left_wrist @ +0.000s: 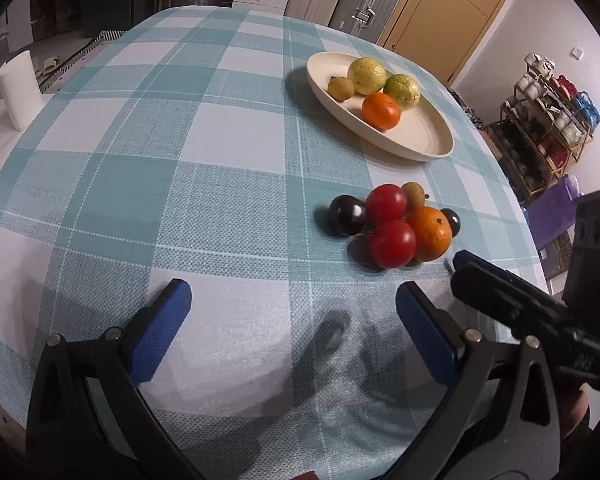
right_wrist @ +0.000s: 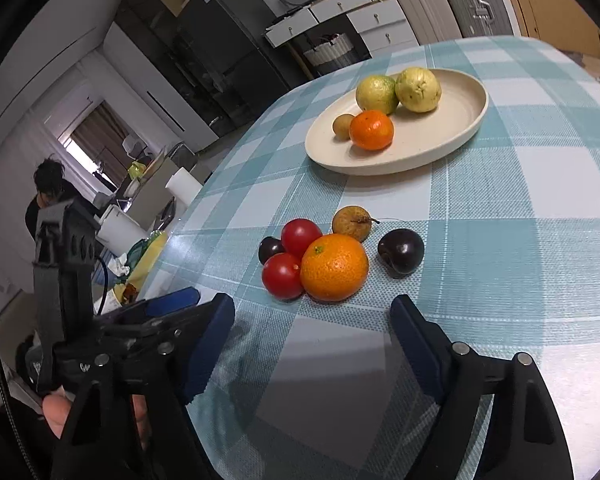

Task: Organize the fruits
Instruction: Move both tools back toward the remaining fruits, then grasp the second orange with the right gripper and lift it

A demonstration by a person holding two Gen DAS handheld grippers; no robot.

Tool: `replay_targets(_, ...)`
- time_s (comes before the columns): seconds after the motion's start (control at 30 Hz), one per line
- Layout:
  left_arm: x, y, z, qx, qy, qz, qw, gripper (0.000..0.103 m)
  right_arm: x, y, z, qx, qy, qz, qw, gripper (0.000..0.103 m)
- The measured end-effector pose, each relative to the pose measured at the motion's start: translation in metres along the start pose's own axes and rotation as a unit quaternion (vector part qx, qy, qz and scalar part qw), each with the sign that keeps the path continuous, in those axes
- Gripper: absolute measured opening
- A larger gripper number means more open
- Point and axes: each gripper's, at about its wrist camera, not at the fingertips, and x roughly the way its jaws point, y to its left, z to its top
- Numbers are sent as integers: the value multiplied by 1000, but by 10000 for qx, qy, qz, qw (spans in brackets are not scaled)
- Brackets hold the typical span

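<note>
We had both jaws wide, nothing held: right hand-held gripper (right_wrist: 312, 332) just short of the orange (right_wrist: 334, 267), left hand-held gripper (left_wrist: 292, 312) beside it

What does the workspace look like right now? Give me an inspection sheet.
Surface: table under a teal checked cloth.
Job's things: cream plate holds two guavas, an orange and a small brown fruit. Loose pile on the cloth: orange, two tomatoes, small brown fruit, dark plum; second dark plum apart.
Clutter: paper towel roll off the table edge.
Grippers: left gripper and right gripper both open, empty, short of the pile.
Cables: black cable beside the left gripper.
Surroundings: suitcases, drawers, fridge, shelf rack, a person in the background.
</note>
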Motion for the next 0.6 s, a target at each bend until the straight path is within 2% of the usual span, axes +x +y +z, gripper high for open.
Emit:
replay_targets(0.07,-1,2,0,-31,-9,-47,10000,102,3,-1,3,90,14,45,9999,80)
replay_targets(0.23,-3,5,2,-38,-33,-157,9999,102,11,-4,10,315,155,225,9991,67)
replay_targets(0.47,-3,2,3,122,-86,-219,9996,102,19,-4,19,455,193,72,9987,59)
replay_targets(0.6,0,0,3,155,-58,-245,9996,102,21,-11,21,677,209,37,9975,45)
